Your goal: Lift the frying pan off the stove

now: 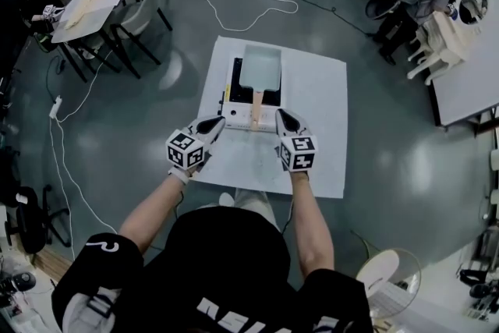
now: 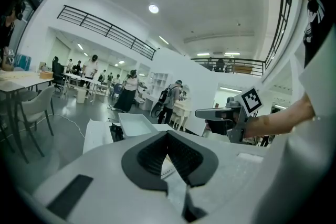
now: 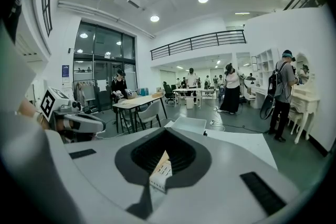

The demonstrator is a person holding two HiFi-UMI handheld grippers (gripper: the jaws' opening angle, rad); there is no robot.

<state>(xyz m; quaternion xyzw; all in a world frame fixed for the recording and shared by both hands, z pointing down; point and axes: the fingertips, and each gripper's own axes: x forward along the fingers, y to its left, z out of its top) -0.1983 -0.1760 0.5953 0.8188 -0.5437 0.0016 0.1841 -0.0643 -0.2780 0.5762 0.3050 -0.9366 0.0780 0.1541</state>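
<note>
Open mat (image 1: 323,117) beside pan handle (image 1: 256,107)

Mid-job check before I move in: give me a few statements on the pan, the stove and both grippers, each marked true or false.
1. The frying pan sits on the stove. True.
2. The left gripper is clamped on the pan's handle. False: its jaws are shut on nothing, and it sits apart from the handle, to the handle's left.
3. The handle points back toward the person. True.
4. The right gripper has its jaws wide open. False: they are shut and hold nothing.
5. The pan has been lifted clear of the stove. False: it rests on the stove, with neither gripper on it.
</note>
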